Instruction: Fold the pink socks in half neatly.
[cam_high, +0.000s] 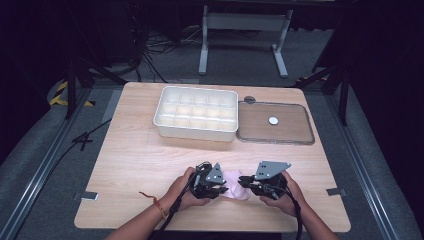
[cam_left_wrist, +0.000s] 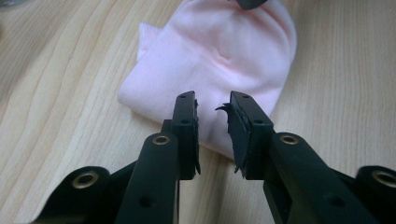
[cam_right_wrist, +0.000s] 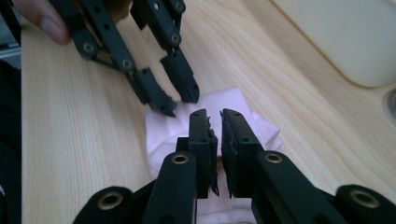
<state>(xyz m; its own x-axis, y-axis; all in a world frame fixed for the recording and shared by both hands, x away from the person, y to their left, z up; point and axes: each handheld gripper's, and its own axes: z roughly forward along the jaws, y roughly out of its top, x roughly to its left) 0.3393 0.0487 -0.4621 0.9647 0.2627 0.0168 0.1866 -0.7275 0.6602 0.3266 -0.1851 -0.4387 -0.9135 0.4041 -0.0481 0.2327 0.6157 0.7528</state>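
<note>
A small folded pink cloth (cam_high: 235, 189) lies on the wooden table (cam_high: 140, 165) near its front edge, between my two grippers. In the left gripper view the cloth (cam_left_wrist: 219, 51) sits just past my left gripper (cam_left_wrist: 212, 105), whose jaws stand a little apart with nothing pinched. The right gripper view shows my right gripper (cam_right_wrist: 214, 116) over the cloth (cam_right_wrist: 163, 130), its jaws almost together with only a thin slit and nothing seen between them. Opposite it, the left gripper (cam_right_wrist: 180, 105) points its tips down at the cloth's far edge.
A white tray (cam_high: 195, 131) with several compartments stands at the back middle of the table. A clear flat lid (cam_high: 275, 137) with a white knob (cam_high: 273, 120) lies to its right. Bare wood stretches between tray and hands. A hand (cam_right_wrist: 44, 21) holds the left gripper.
</note>
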